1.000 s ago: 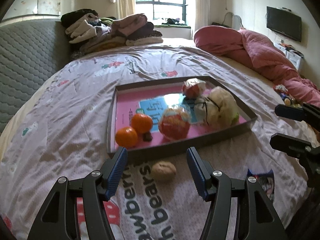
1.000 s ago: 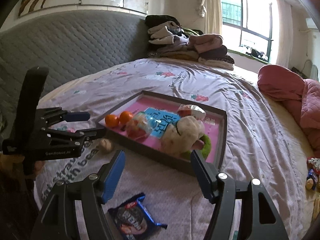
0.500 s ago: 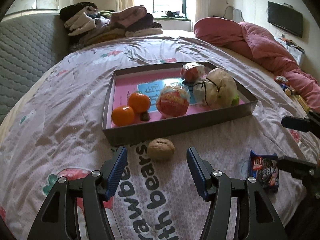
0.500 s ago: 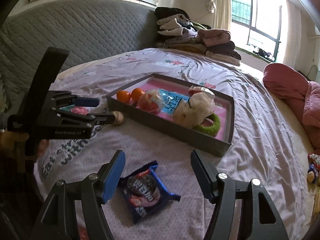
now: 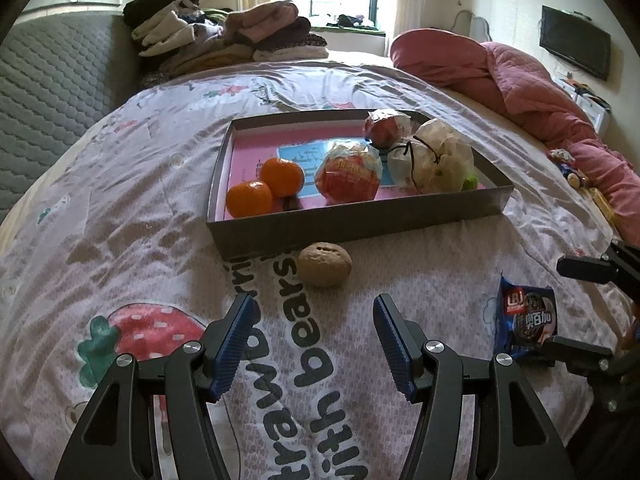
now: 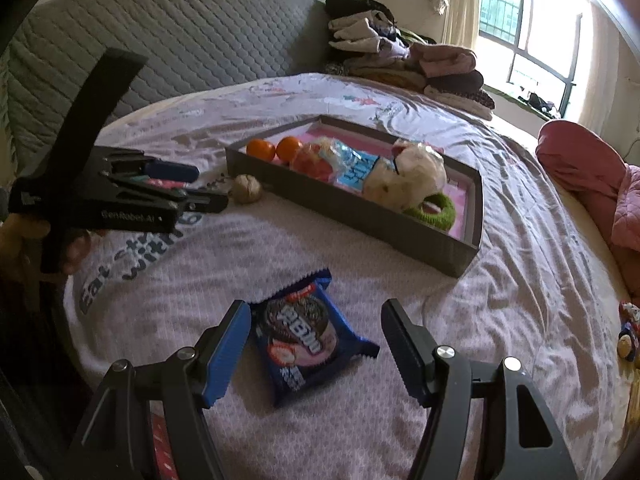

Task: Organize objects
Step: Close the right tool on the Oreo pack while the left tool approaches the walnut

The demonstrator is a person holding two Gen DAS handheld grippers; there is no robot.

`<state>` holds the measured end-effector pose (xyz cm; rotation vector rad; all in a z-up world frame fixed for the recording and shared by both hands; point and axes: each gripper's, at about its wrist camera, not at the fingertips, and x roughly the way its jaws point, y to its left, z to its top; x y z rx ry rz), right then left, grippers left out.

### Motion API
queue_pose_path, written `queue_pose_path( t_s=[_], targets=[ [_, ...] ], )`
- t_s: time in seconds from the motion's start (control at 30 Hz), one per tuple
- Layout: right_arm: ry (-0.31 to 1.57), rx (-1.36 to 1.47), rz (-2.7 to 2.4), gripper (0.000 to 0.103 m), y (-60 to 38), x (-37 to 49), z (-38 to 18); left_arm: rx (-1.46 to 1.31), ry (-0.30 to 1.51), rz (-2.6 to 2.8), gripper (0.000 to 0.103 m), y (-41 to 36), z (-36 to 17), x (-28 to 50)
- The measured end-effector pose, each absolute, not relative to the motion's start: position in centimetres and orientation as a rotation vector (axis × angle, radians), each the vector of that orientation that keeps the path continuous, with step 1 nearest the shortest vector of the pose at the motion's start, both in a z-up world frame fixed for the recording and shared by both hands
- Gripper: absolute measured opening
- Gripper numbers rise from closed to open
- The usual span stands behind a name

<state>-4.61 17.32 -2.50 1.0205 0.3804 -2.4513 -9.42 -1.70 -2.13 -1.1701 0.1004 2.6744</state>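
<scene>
My left gripper [image 5: 312, 340] is spread wide and holds nothing; the walnut [image 5: 325, 264] lies just beyond its tips, dead ahead, against the near wall of the tray [image 5: 360, 220]. My right gripper [image 6: 316, 350], also spread and empty, straddles the blue cookie packet [image 6: 308, 336], whose long axis runs near-to-far, slightly slanted. Both rest on a soft, wrinkled bedsheet [image 5: 120, 208] in a bedroom.

The left tool [image 6: 200, 190] carries "GenRobot.AI" on its side. The bedsheet [image 6: 132, 264] reads "Eat", "with" and, upside down, "strawberry bears". The blue cookie packet [image 5: 528, 318] shows "奥百加".
</scene>
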Motion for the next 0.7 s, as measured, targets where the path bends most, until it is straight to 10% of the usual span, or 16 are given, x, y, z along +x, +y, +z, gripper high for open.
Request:
queue_pose_path(
  t_s=[0.7],
  targets=[
    [0.515, 1.098, -2.409, 0.075, 16.5, -5.7, -5.3, -1.122, 0.099, 2.67, 0.063, -1.5, -3.0, -10.1]
  ],
)
